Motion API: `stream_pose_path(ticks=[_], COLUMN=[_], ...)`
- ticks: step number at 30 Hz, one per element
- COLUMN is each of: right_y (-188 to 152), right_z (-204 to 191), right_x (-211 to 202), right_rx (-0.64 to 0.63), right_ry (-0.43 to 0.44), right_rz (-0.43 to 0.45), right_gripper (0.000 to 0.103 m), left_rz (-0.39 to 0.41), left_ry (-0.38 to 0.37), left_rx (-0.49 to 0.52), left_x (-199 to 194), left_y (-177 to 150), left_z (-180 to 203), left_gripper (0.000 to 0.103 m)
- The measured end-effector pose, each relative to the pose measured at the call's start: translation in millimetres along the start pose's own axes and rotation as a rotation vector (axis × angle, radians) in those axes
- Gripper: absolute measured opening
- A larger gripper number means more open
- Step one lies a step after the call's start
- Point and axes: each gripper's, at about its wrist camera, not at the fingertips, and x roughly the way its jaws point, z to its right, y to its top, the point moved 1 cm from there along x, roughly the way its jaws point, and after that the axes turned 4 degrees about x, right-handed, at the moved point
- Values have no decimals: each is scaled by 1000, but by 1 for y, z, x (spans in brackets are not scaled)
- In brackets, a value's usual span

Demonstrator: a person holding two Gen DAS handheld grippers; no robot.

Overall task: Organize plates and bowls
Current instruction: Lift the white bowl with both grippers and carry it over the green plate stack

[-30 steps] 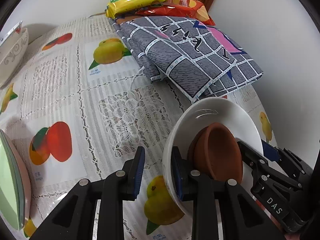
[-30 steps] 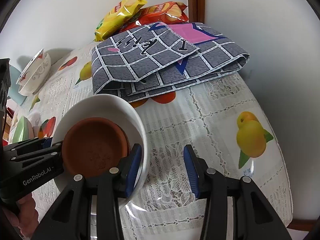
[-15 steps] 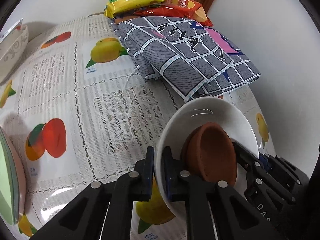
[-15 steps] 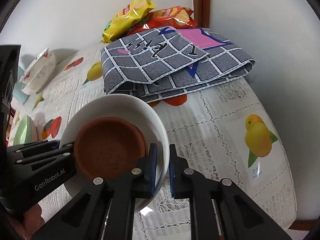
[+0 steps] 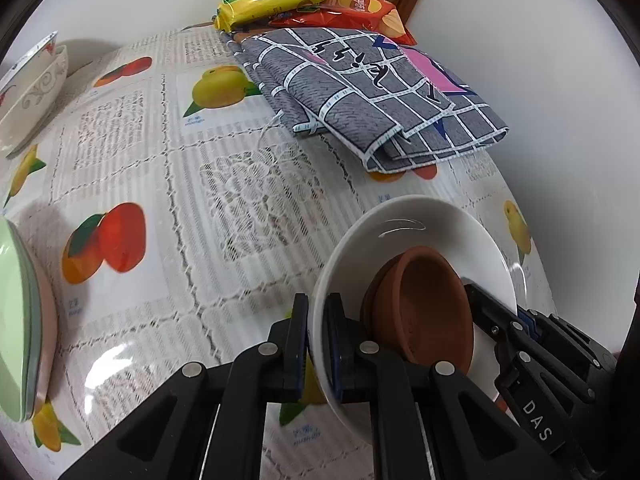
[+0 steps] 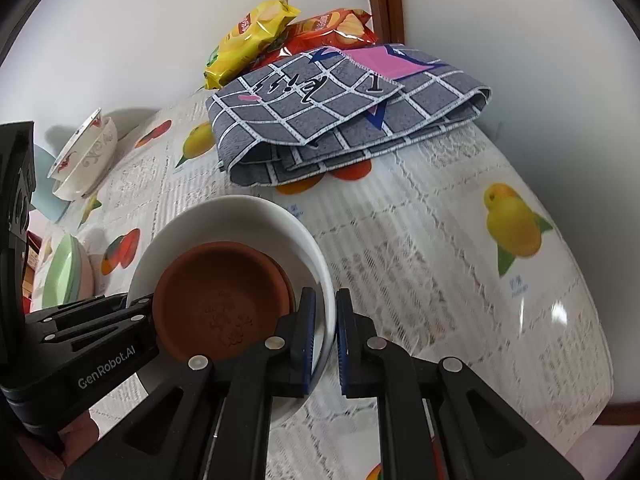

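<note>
White bowl (image 5: 416, 236), brown saucers (image 5: 424, 304) nested inside, over tablecloth (image 5: 224, 184). Rim pinched by left gripper (image 5: 316, 344) and right gripper (image 6: 325, 340), opposite sides. Step: carrying. Next: level transfer toward stacked dishes (image 6: 66, 276).

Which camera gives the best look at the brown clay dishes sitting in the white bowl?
The right wrist view. It looks into the brown clay dishes, showing the round inside, an embossed mark on the base, and a second rim nested beneath, inside the white bowl. The left wrist view shows them obliquely, partly behind its own jaws, with no mark visible.
</note>
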Motion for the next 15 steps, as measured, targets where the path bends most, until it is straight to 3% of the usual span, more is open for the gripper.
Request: stream_pose_path(ticks=[15], right_y=[-36], right_z=[-10], right_x=[-25], right_rx=[26], right_ry=[44], right_rz=[11], right_gripper=[9], left_rz=[9], left_ry=[8], left_rx=[0], left_x=[-30], left_y=[-35], left_z=[-10], left_gripper=[10])
